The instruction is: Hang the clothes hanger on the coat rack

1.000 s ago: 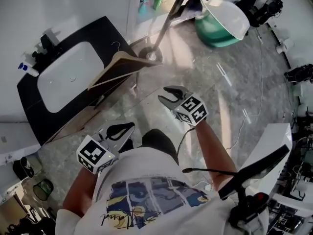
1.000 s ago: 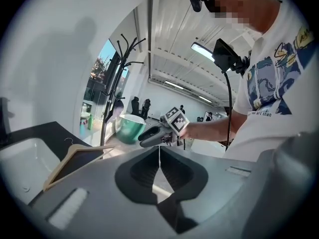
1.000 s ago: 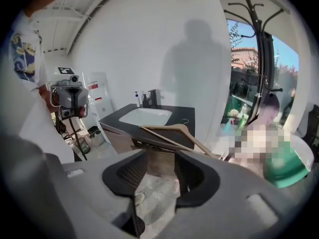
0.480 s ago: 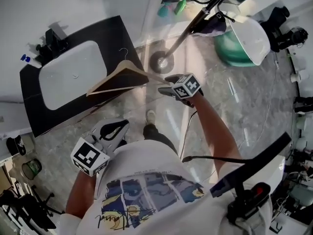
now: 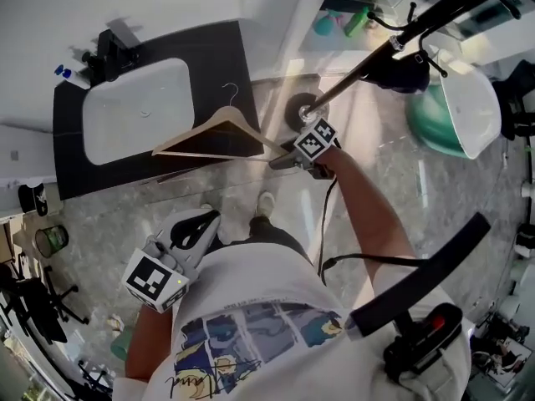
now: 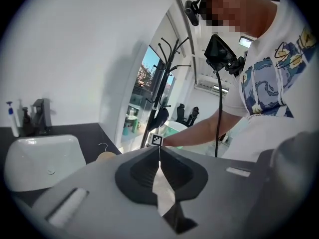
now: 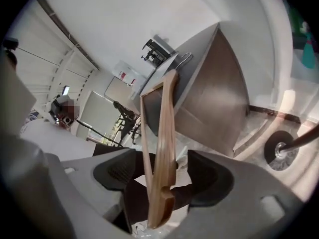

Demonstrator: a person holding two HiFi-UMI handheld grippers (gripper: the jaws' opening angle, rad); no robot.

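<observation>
A wooden clothes hanger point(image 5: 216, 136) with a metal hook lies flat at the front edge of the black counter point(image 5: 227, 57). Its right end sits between the jaws of my right gripper point(image 5: 282, 160). In the right gripper view those jaws point(image 7: 167, 168) are opening wide, with the hanger's arm point(image 7: 162, 128) between the pads and gaps on both sides. My left gripper point(image 5: 196, 224) is shut and empty, held low near the person's body point(image 6: 159, 151). The black coat rack point(image 5: 393, 36) rises from its round base point(image 5: 303, 109) just beyond the right gripper; its hooks point(image 6: 167, 59) show in the left gripper view.
A white basin point(image 5: 138, 107) is set in the counter, with a dark tap point(image 5: 113, 44) and a soap bottle behind it. A green ball point(image 5: 430, 124) under a white shade stands right of the rack. The person's shoes point(image 5: 266, 200) are on the marble floor. A cable hangs from the right arm.
The right gripper dropped and reached forward to the hanger's right end, and its jaws spread around it. The left gripper shifted slightly and stayed shut. The head camera's view swung right.
</observation>
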